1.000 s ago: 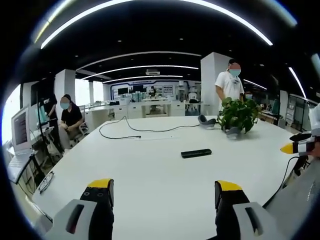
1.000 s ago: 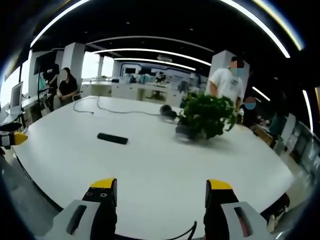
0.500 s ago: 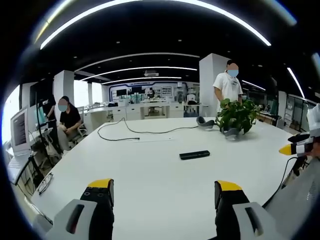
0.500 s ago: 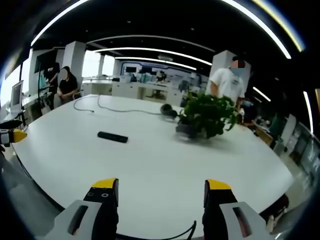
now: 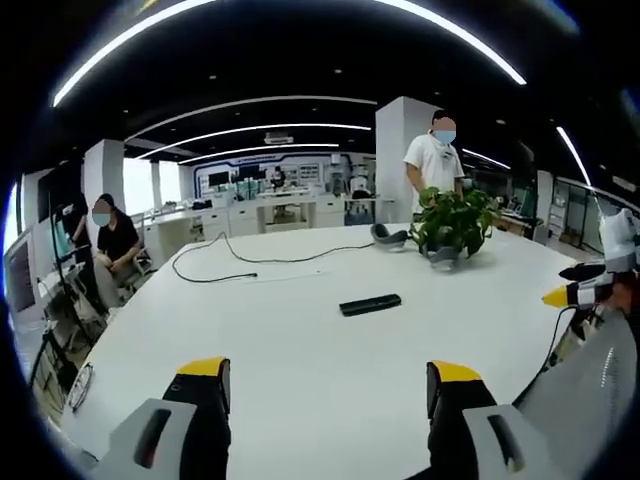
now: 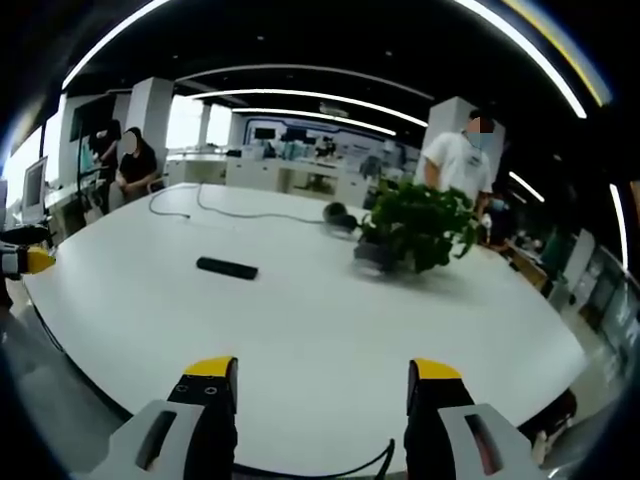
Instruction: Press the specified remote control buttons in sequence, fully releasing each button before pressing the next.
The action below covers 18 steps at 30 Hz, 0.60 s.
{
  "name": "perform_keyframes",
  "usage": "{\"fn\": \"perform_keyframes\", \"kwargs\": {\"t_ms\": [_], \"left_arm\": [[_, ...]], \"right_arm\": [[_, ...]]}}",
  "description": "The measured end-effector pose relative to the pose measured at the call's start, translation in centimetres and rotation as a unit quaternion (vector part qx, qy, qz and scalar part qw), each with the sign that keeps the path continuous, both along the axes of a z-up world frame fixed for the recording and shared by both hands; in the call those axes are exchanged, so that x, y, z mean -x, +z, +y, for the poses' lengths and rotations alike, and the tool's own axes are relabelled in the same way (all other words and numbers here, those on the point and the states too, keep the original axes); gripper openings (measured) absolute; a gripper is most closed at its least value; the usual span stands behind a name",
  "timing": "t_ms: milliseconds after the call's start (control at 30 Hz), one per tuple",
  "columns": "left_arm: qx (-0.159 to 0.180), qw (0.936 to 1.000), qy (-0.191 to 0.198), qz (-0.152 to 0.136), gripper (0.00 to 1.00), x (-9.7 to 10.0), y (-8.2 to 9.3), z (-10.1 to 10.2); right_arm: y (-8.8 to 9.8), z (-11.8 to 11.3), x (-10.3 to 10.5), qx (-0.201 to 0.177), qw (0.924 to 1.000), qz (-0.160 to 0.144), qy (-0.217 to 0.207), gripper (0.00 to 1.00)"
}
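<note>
Remote control [image 5: 369, 304] lies flat on the white worktop [image 5: 300, 350], well ahead of both your grippers and touched by neither. Your left gripper [image 5: 327, 375] hovers over the near edge, jaws spread wide and holding nothing; your right gripper [image 6: 325, 373] hangs the same way, released, with the remote [image 6: 226, 267] off to its left. A potted plant [image 6: 415, 228] stands beyond it, headphones [image 5: 387, 236] just beside the plant, and a black cable [image 5: 250, 265] trails across the far side. Nothing lies between your jaws and the remote

One remote [image 5: 369, 304], one plant [image 5: 452, 222], perhaps three people [image 5: 433, 165].
</note>
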<state>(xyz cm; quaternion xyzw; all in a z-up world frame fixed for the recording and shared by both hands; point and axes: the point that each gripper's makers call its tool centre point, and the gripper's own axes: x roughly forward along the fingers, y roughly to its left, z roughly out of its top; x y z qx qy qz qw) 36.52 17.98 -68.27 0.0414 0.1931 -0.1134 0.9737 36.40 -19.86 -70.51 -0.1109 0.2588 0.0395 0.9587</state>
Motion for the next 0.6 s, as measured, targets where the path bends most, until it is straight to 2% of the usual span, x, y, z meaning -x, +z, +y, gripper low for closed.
{"fn": "perform_keyframes", "kwargs": {"t_ms": [67,233,400,600], "left_arm": [[-0.002,0.9999,-0.009,0.005,0.75,-0.6,0.2,-0.1],[-0.021,0.9987,-0.045,-0.004,0.76,-2.9,1.2,-0.7],[-0.050,0.9949,-0.087,-0.011,0.76,-5.1,2.2,-1.8],[-0.065,0.9899,-0.126,-0.003,0.71,-7.7,3.3,-2.8]], "right_arm": [[-0.1,0.0,0.0,0.002,1.0000,0.002,0.000,0.67],[-0.2,-0.1,0.0,0.003,1.0000,0.005,0.000,0.66],[-0.3,-0.2,0.1,0.008,0.9999,0.008,-0.003,0.65],[-0.5,-0.3,0.2,0.013,0.9998,0.015,-0.005,0.65]]}}
